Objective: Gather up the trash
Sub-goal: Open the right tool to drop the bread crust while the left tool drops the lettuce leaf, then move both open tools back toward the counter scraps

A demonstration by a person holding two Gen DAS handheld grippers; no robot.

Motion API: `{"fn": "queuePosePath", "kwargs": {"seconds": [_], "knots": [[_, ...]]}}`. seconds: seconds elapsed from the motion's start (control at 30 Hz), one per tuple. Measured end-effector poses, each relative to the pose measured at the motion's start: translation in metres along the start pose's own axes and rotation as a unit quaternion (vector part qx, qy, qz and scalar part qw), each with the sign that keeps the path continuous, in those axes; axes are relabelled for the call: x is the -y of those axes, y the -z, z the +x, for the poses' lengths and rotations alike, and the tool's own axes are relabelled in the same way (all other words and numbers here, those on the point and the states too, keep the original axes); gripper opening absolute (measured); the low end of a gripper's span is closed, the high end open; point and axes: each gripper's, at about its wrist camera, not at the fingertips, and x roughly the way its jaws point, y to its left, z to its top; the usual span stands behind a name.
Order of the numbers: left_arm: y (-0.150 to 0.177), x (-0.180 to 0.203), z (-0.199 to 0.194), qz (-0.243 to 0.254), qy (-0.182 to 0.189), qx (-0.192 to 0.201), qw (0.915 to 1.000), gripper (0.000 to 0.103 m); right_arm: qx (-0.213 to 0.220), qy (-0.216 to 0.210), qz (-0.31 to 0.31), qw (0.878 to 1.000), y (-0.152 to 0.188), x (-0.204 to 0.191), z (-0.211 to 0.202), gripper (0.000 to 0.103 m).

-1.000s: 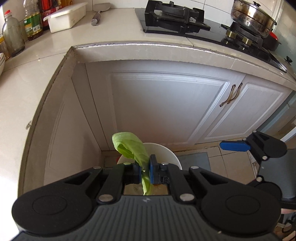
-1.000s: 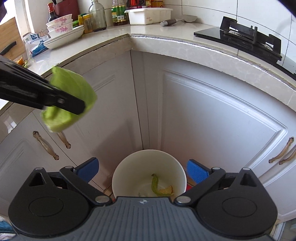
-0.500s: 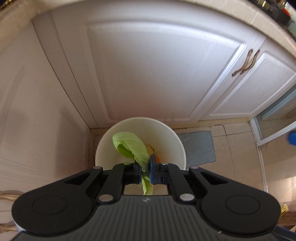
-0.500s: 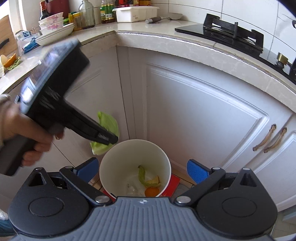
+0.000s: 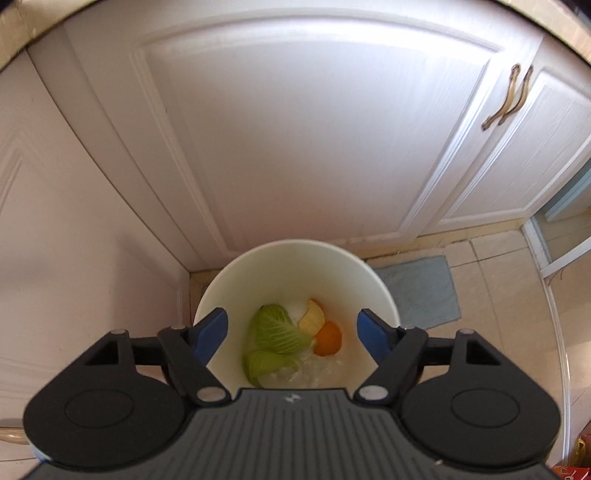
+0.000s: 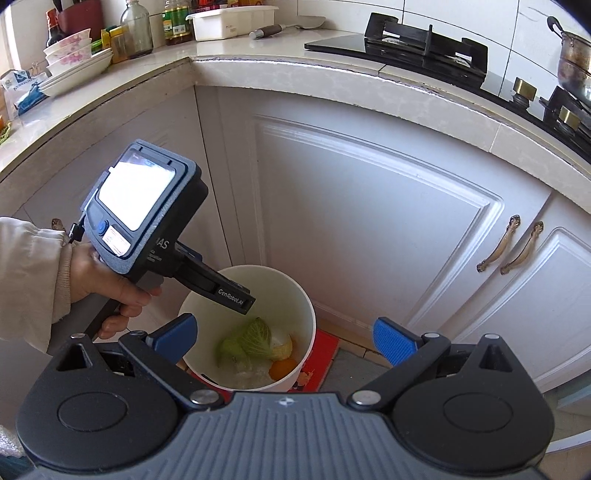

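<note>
A white trash bin (image 5: 295, 258) stands on the floor in the cabinet corner. A green cabbage leaf (image 5: 275, 334) lies inside it beside orange and yellow peels (image 5: 327, 338). My left gripper (image 5: 293, 328) is open and empty right above the bin's mouth. In the right wrist view the left gripper (image 6: 231, 295) hangs over the bin (image 6: 303, 295), with the leaf (image 6: 255, 339) at the bottom. My right gripper (image 6: 284, 339) is open and empty, above and in front of the bin.
White cabinet doors (image 6: 369, 229) with bronze handles (image 6: 511, 243) surround the bin. The counter above holds stacked bowls (image 6: 74, 62), bottles (image 6: 136, 29), a white box (image 6: 232, 22) and a gas stove (image 6: 424, 48). A grey mat (image 5: 421, 291) lies on the floor tiles.
My left gripper came down over the bin, opened and let go of the cabbage leaf, which now lies in the bin. My right gripper stayed open.
</note>
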Motion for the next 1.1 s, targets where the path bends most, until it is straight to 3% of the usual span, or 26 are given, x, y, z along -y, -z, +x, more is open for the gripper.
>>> {"fn": "queuePosePath", "kwargs": {"seconds": [0.2,0.43,0.87,1.1], "knots": [[-0.01,-0.002,-0.041,0.002,0.014,0.045,0.9989,0.088,0.008,0.006,-0.013,1.0,-0.009,-0.003,-0.01,0.103],[-0.023,-0.003,-0.086,0.007,0.008,0.089,0.9959,0.092,0.017,0.016,-0.027,0.999,-0.022,-0.007,-0.028,0.103],[-0.014,-0.033,-0.206,-0.023,0.019,0.175,0.9841,0.1,0.039,0.025,-0.067,0.997,-0.048,-0.018,-0.061,0.103],[0.006,-0.055,-0.254,-0.024,-0.017,0.202,0.979,0.102,0.067,-0.004,-0.109,0.992,-0.075,-0.044,-0.069,0.103]]}}
